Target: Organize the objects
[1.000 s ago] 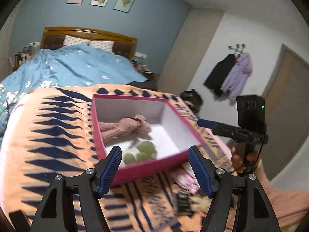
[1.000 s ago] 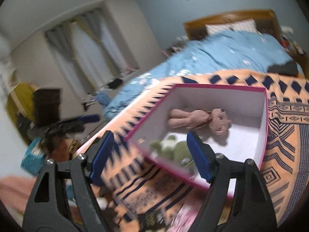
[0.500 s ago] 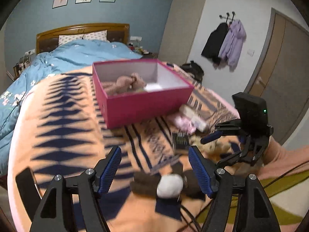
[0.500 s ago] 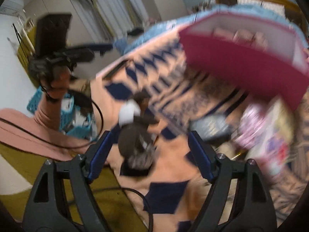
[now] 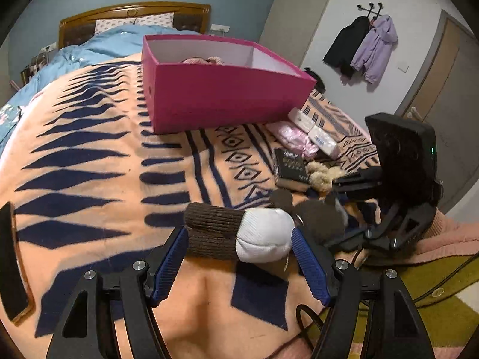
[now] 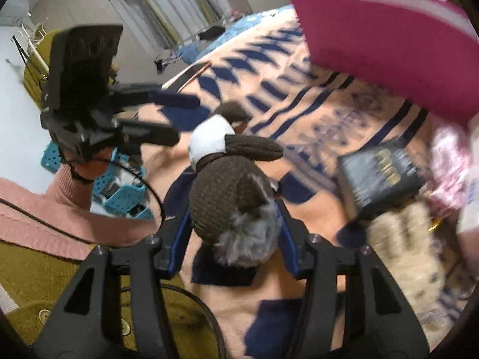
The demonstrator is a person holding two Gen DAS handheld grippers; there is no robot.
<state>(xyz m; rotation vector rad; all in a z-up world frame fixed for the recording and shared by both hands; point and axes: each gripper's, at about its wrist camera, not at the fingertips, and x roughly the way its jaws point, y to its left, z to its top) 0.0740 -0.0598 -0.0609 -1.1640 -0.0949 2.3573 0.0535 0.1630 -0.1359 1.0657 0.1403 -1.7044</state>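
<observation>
Brown knitted plush toy (image 6: 227,191) with a white patch, lying near the foot edge of the orange-and-navy blanket (image 5: 89,155) on the bed. Head with grey fur tuft caught between the right gripper (image 6: 233,236) jaws, which have just been closing and now sit against both sides of it. Brown leg and white part framed by the left gripper (image 5: 239,257), jaws wide apart, blue pads not pressing on the toy. Beside it a dark book (image 5: 290,164), a beige plush (image 5: 321,175), a pink packet (image 5: 295,139) and white packs (image 5: 311,128). Farther up the bed, an open pink box (image 5: 221,95) with a pink plush showing over its rim.
</observation>
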